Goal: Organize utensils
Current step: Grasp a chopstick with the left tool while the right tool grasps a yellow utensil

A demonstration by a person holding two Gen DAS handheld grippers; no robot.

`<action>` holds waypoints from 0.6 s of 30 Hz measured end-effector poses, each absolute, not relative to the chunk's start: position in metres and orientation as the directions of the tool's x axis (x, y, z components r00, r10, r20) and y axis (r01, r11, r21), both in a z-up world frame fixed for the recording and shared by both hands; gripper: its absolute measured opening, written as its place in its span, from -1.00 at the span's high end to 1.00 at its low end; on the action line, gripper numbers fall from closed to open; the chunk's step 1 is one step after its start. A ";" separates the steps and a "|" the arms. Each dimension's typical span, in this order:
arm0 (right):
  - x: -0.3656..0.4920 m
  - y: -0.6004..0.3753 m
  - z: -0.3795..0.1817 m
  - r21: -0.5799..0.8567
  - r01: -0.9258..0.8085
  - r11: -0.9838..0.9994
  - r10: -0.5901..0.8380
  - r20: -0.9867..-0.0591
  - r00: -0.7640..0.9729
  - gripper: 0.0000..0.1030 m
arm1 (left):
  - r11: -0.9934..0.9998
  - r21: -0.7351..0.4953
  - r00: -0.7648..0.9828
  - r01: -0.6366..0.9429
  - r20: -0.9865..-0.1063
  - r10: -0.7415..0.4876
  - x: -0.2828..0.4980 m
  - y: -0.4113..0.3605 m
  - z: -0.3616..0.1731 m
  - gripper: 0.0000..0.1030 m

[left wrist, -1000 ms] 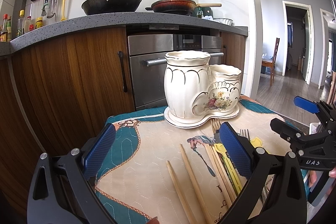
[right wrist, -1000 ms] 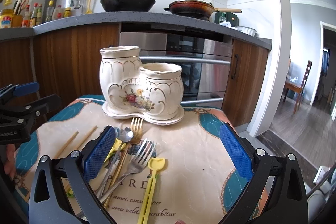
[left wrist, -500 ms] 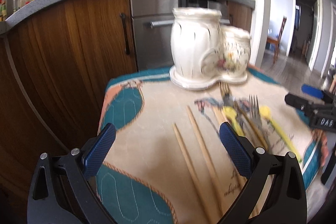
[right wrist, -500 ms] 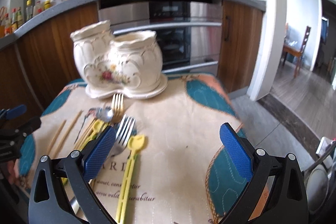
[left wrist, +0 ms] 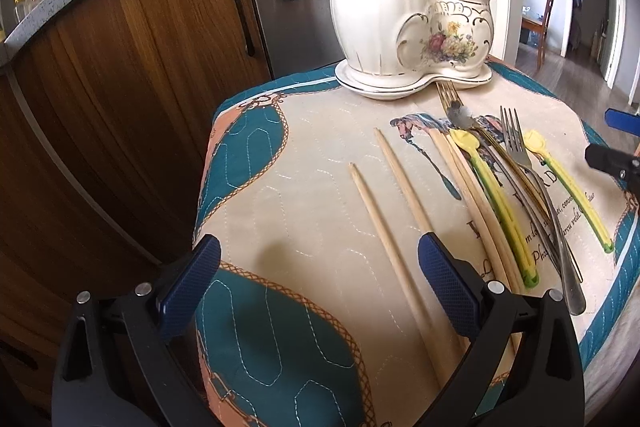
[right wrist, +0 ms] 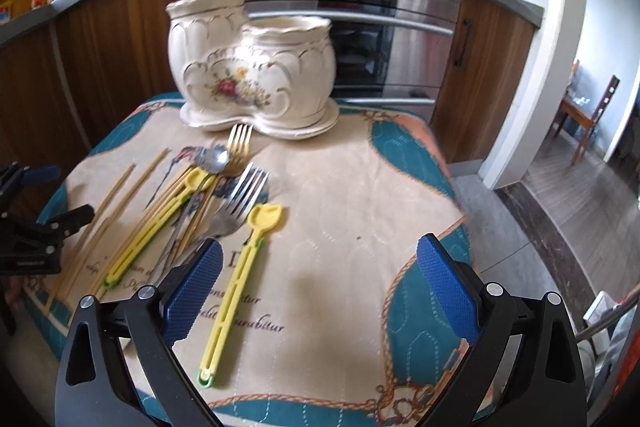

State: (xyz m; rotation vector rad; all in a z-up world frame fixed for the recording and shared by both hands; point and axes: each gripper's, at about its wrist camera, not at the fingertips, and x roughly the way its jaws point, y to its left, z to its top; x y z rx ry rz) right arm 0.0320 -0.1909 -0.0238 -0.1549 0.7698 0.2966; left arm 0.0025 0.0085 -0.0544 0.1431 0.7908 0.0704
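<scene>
My left tongs (left wrist: 320, 283) cut off the near ends of the two loose wooden chopsticks (left wrist: 394, 211), and the handles of the piled cutlery run under my right tongs (right wrist: 318, 277) in the right wrist view, so I cannot see where they end. The ceramic holder (right wrist: 252, 67) is blurred in that view; the insides of its two cups are hidden in both views.

The holder is glossy cream ceramic with gilt scrolls, a painted flower spray and a scalloped base, one cup taller than the other. It stands at the far edge of the desk, on a quilted cloth (left wrist: 320, 155) of beige and teal with stitched lines and printed lettering. The chopsticks are pale, slim and tapered. Two yellow plastic utensils (right wrist: 236, 291) have flat, slotted handles with green tips. A steel fork (right wrist: 244, 191), a gold-toned fork (right wrist: 239, 141) and a spoon (right wrist: 212, 159) overlap in the pile.

Both tongs stand wide apart, holding nothing. The loose chopsticks lie between my left fingers; one yellow utensil lies just beside my right tongs' left finger.
</scene>
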 end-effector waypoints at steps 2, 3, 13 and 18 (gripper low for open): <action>0.031 -0.186 -0.028 -0.067 -0.310 0.948 0.171 -0.713 0.680 -0.85 | 0.988 0.156 0.699 0.001 -0.706 0.111 0.002 0.006 -0.055 -0.89; 0.030 -0.182 -0.030 -0.087 -0.327 0.941 0.170 -0.714 0.680 -0.76 | 0.987 0.159 0.699 0.005 -0.707 0.110 0.001 0.005 -0.055 -0.85; 0.030 -0.164 -0.042 -0.064 -0.408 0.911 0.222 -0.757 0.614 -0.11 | 0.992 0.110 0.655 0.061 -0.754 0.043 0.005 0.003 -0.060 -0.18; 0.029 -0.161 -0.045 -0.079 -0.436 0.896 0.228 -0.763 0.605 -0.07 | 0.994 0.064 0.622 0.091 -0.783 -0.006 0.005 -0.001 -0.059 0.20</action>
